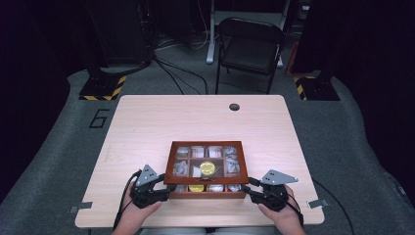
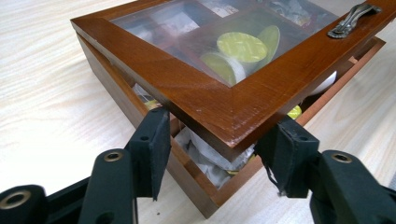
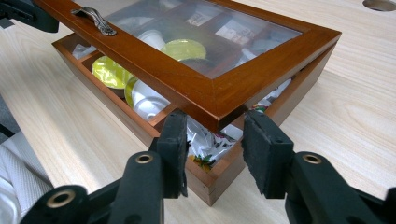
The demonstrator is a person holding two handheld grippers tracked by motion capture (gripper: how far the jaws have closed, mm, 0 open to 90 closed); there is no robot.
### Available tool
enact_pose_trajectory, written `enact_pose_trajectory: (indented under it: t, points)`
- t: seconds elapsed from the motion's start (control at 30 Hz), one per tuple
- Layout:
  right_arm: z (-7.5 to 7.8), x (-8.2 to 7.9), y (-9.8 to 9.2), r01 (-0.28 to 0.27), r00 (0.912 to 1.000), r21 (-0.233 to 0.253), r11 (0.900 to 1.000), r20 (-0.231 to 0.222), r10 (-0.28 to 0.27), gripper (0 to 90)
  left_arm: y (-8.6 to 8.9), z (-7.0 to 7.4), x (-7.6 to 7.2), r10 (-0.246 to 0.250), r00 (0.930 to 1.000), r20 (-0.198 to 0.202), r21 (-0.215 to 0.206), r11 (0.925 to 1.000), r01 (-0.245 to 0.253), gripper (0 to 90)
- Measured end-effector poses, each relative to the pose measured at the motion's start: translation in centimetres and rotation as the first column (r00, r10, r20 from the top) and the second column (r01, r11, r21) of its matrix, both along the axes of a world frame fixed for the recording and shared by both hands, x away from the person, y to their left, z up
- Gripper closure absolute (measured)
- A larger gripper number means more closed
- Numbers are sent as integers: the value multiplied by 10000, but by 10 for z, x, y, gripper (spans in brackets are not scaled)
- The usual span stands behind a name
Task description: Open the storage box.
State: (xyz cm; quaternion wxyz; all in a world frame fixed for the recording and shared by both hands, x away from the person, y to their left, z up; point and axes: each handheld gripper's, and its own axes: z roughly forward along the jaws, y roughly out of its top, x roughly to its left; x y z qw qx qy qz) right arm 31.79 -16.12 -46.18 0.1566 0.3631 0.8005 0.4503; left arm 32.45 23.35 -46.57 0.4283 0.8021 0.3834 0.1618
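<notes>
- my left gripper (image 2: 212,140) had its jaws spread apart, one on either side of the near left corner of the lid (image 2: 219,105); the pads stood just beside the wood, and i could not tell whether they pressed on it.
- my right gripper (image 3: 212,140) was the same at the near right corner: jaws spread, the corner of the lid sitting in the gap between them.
- in the high view my left gripper (image 1: 164,188) and my right gripper (image 1: 248,188) sat at the two near corners of the wooden box (image 1: 208,194), with my hands coming in from the near edge of the table (image 1: 147,122).
- the lid was raised off the box at its near side and tilted, with a clear gap beneath it; its far edge lay close to the box.
- the lid had a dark wooden frame around a clear pane, and a metal handle (image 2: 351,19) on its near rail.
- through the pane and the gap i saw compartments with yellow-topped capsules (image 3: 183,48), white cups (image 3: 149,100) and paper sachets (image 3: 208,142).
- the box stood on the near half of the pale wooden table, about midway between left and right.
- a round hole (image 1: 234,106) was in the table near its far edge.
- beyond the table a dark folding chair (image 1: 249,46) stood on the grey floor.
</notes>
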Motion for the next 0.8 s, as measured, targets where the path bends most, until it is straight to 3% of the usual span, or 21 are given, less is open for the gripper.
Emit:
enact_pose_trajectory:
  t: [0.1, 0.23, 0.43, 0.8]
  points:
    - [2, 2, 1, 52, 9999, -88, 9999, -109, -53, 537, 0, 2, 2, -59, 10000, -50, 56, 10000, 59, 409]
    - [8, 5, 3, 200, 9997, -197, 9996, 110, -198, 494, 0, 12, 5, -93, 9999, 84, 10, 10000, 93, 401]
    - [20, 13, 5, 351, 9982, -69, 9994, 485, -347, 481, 2, 23, 17, 168, 9998, -57, -505, 9986, -171, 397]
    - [43, 32, 5, 401, 9951, 487, 9980, 888, -444, 478, 1, 49, 31, 419, 9962, 770, -711, 9968, -365, 401]
